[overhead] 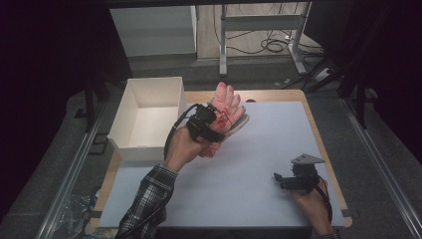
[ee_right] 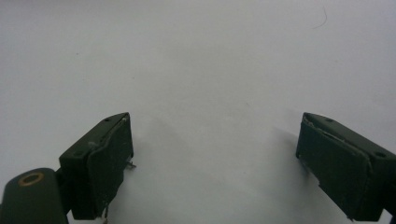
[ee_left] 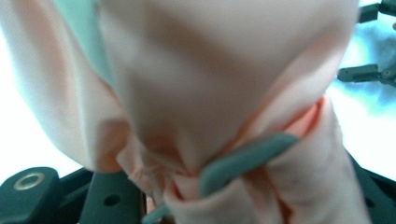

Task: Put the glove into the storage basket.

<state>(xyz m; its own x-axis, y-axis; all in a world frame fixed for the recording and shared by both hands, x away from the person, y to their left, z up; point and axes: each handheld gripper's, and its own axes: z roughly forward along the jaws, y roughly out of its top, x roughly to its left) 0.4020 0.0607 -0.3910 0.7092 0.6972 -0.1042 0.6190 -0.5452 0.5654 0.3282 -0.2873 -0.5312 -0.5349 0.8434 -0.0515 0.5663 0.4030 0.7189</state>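
Just right of the white box (overhead: 149, 117), above the far left part of the pale mat (overhead: 249, 169), the left gripper (overhead: 206, 124) is clamped on a pink glove (overhead: 226, 112), lifted clear. Near right, the right gripper (overhead: 281, 180) rests low, jaws apart, nothing between.

Black two-jaw left gripper (overhead: 215, 122) with trailing cable; plaid flannel sleeve (overhead: 147, 201); black right gripper (overhead: 276, 180) topped by grey three-cornered plate (overhead: 307, 160).
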